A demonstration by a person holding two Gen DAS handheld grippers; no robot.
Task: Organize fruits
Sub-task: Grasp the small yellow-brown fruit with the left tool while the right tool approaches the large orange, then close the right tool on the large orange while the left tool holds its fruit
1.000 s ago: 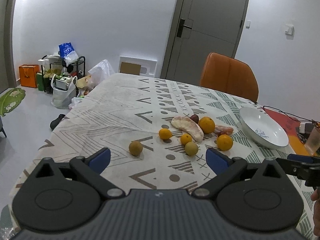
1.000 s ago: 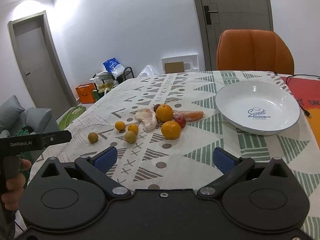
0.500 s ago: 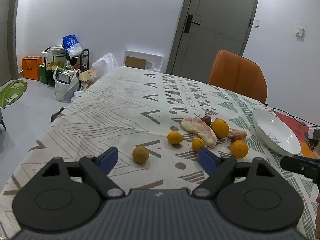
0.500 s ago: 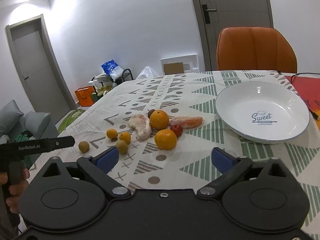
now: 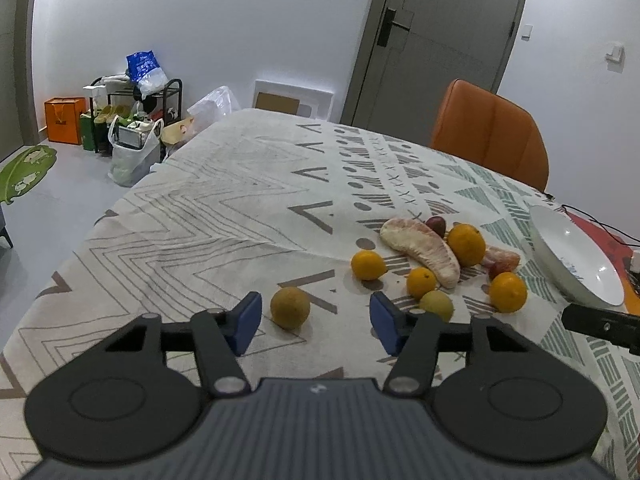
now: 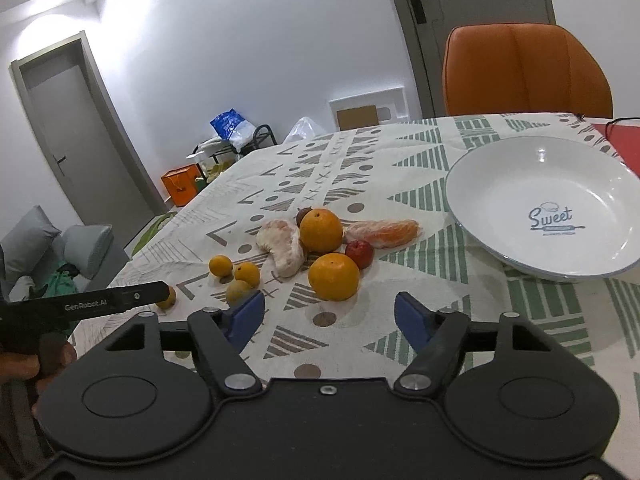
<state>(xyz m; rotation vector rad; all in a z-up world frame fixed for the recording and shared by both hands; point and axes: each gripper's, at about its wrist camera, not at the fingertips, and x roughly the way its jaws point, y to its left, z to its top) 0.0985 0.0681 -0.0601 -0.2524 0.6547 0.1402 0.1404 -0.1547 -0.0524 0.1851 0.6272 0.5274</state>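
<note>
Several fruits lie on the patterned tablecloth (image 5: 224,216). In the left wrist view my left gripper (image 5: 315,322) is open, close behind a brownish-yellow round fruit (image 5: 290,307) that sits just ahead between its blue pads. Beyond are small oranges (image 5: 368,265), a pomelo segment (image 5: 420,249), a big orange (image 5: 466,239) and a white bowl (image 5: 576,264). In the right wrist view my right gripper (image 6: 330,320) is open, just short of a large orange (image 6: 334,276). A red fruit (image 6: 359,254), the pomelo segment (image 6: 282,246) and the empty white bowl (image 6: 540,204) lie ahead.
An orange chair (image 6: 524,72) stands at the table's far side. A red mat with a black cable (image 5: 600,228) lies beyond the bowl. Bags and a rack (image 5: 132,120) stand on the floor at left. The left gripper's body (image 6: 92,304) shows at the right view's left edge.
Both grippers have moved forward and lower towards the fruits. The left one has closed in on the brownish-yellow fruit, the right one on the large orange. Both stay open.
</note>
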